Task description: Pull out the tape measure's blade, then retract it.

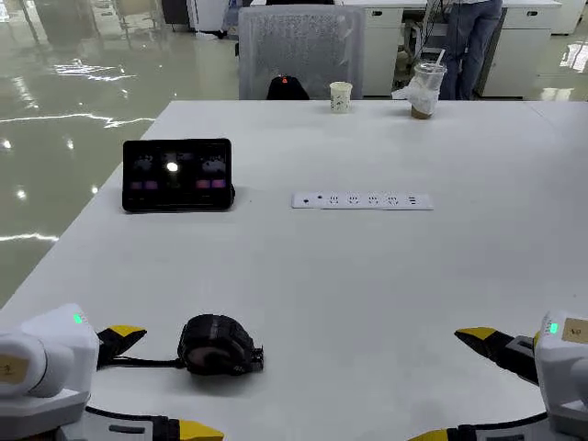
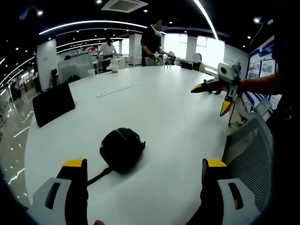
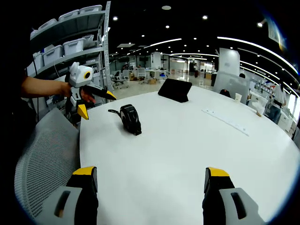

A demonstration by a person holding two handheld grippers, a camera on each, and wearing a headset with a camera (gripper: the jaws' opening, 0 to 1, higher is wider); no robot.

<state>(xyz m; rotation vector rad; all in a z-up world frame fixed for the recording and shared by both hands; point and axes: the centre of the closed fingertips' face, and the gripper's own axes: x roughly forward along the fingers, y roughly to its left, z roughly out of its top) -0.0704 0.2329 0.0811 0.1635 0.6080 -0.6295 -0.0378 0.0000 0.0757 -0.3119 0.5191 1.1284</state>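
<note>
A: How does the left gripper (image 2: 144,163) stand?

B: Its yellow-tipped jaws are spread wide and hold nothing. Just ahead of them, not touching, lies the black rubber-cased tape measure (image 1: 219,344), on the white bench (image 1: 367,294) close to its near edge, toward the left corner. Its long axis runs along that edge, and its thin black strap (image 1: 147,362) trails left towards those jaws.

A: And the right gripper (image 1: 452,384)?

B: It is equally wide and empty, well apart along the same edge, so the left is nearer. No writing on the case is readable.
</note>
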